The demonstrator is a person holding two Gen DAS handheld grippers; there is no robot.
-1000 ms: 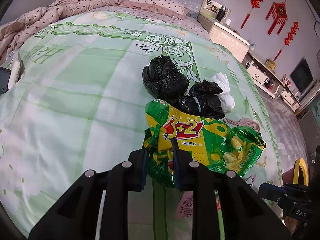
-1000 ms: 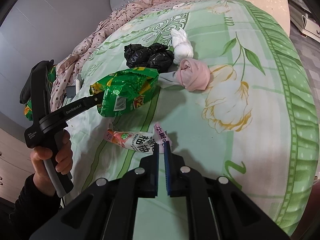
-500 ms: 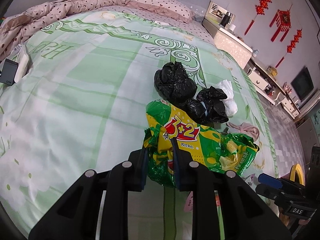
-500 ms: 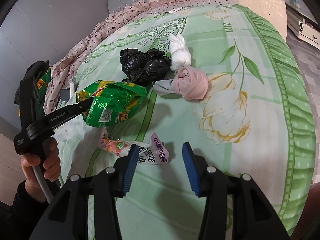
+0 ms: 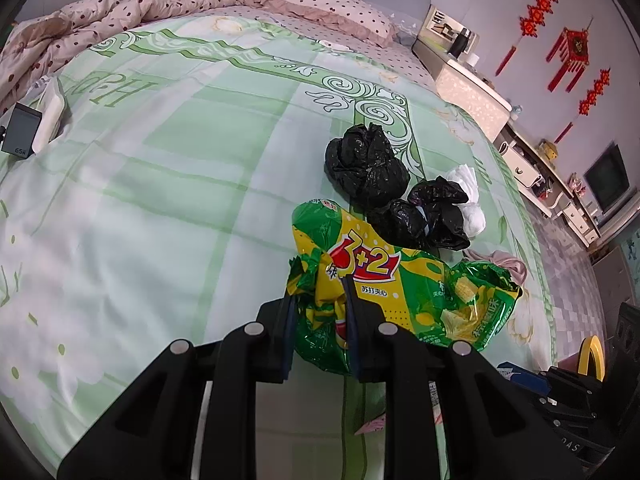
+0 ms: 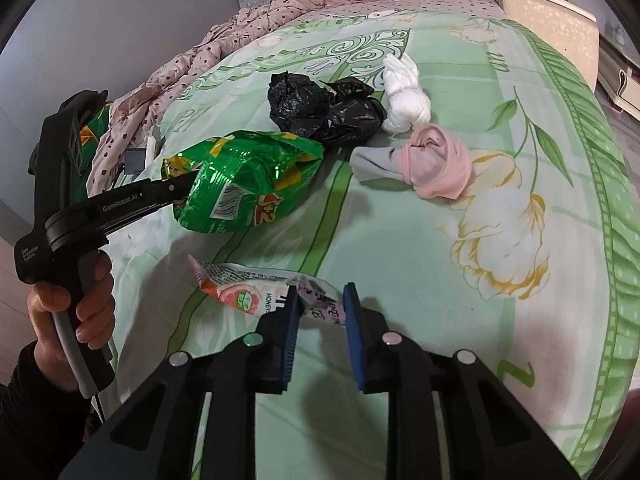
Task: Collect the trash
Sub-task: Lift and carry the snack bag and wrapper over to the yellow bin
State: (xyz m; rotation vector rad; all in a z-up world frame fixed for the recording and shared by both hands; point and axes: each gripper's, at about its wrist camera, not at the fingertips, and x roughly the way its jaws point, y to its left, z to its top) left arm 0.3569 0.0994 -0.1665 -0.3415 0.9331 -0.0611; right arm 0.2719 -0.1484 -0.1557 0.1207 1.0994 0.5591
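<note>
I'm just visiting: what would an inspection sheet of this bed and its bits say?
Surface: green floral bed sheet, rumpled.
Job's things: green snack bag held; pink wrapper lying flat; black bags, two, crumpled.
Clutter: white bundle and pink cloth beside the bags.
Grippers: left hand-held gripper shut on the snack bag; right hand-held gripper jaws have just been closing, wrapper's end between them.
Cables: a thin lead seems to hang below the left handle.
Surroundings: dotted quilt, bedside cabinet, red wall ornaments.
</note>
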